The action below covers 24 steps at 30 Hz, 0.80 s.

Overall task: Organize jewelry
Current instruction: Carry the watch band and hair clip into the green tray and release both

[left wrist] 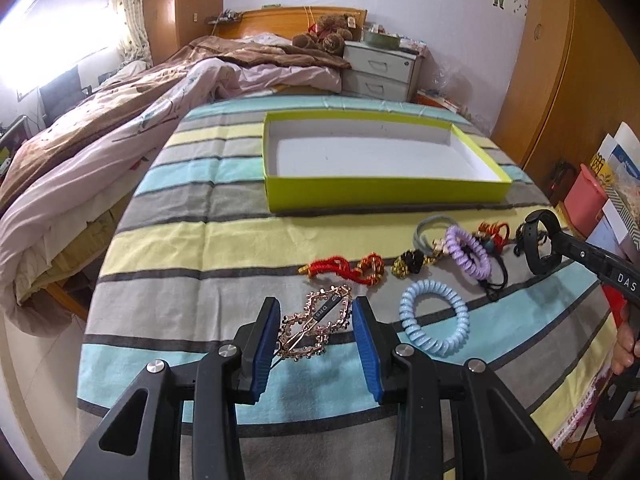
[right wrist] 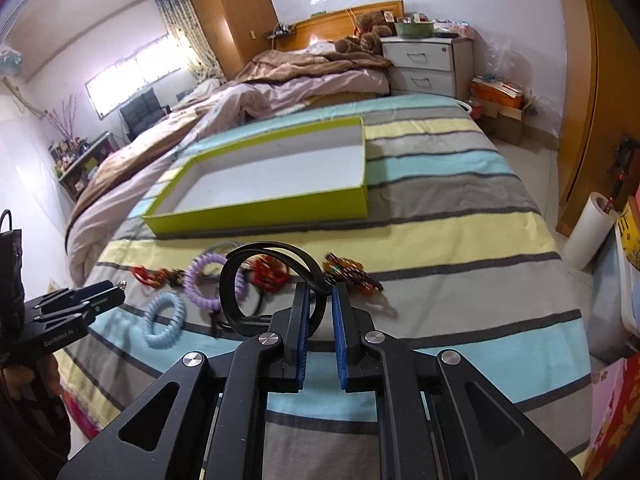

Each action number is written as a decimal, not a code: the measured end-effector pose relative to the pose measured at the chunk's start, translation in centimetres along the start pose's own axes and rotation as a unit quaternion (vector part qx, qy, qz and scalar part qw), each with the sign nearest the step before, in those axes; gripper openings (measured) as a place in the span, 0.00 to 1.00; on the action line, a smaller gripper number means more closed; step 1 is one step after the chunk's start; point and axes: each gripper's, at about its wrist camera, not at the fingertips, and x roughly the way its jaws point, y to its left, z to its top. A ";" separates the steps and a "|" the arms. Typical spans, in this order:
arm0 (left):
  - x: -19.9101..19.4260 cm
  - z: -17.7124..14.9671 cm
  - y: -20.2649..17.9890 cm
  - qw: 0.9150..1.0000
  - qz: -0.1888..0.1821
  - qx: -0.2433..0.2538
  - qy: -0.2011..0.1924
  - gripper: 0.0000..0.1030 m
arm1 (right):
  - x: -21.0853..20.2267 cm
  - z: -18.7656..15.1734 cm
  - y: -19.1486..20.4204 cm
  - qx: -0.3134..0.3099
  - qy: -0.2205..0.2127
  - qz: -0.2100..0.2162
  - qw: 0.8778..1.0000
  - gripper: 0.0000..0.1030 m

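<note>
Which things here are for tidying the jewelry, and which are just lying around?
For the job: green box, gold hair clip, black band, blue coil tie, purple coil tie, red bracelet.

Just around: teddy bear, drawers, blanket.

Your left gripper [left wrist: 314, 328] points down and forward, its blue-padded fingers [left wrist: 267, 344] roughly half apart and closed on the clip [left wrist: 316, 326] that spans the gap between them. Your right gripper [right wrist: 320, 320] also tilts down, its fingers [right wrist: 302, 336] nearly together, pinching the black band [right wrist: 272, 280] that loops up ahead of the tips. In the left view, your right hand [left wrist: 626, 336] wraps that gripper's handle at the frame's right edge.
</note>
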 end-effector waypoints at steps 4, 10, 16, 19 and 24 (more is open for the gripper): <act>-1.1 1.0 -0.1 1.000 -0.002 -0.001 -0.013 0.36 | -0.4 0.9 0.5 -0.002 -0.010 -0.002 1.000 0.11; -1.2 4.1 -0.3 1.000 -0.008 0.004 -0.029 0.36 | -0.2 3.8 1.4 -0.012 -0.021 -0.010 1.000 0.11; 0.5 7.9 -0.2 0.999 -0.020 -0.001 -0.036 0.36 | 1.7 7.0 1.2 -0.007 -0.019 -0.018 1.000 0.11; 2.0 9.6 -0.2 0.999 -0.017 -0.003 -0.032 0.36 | 3.2 8.4 1.0 -0.006 -0.013 -0.024 1.000 0.11; 5.3 12.2 0.0 1.000 -0.026 -0.007 -0.015 0.36 | 6.3 10.5 0.3 0.000 0.010 -0.035 0.999 0.11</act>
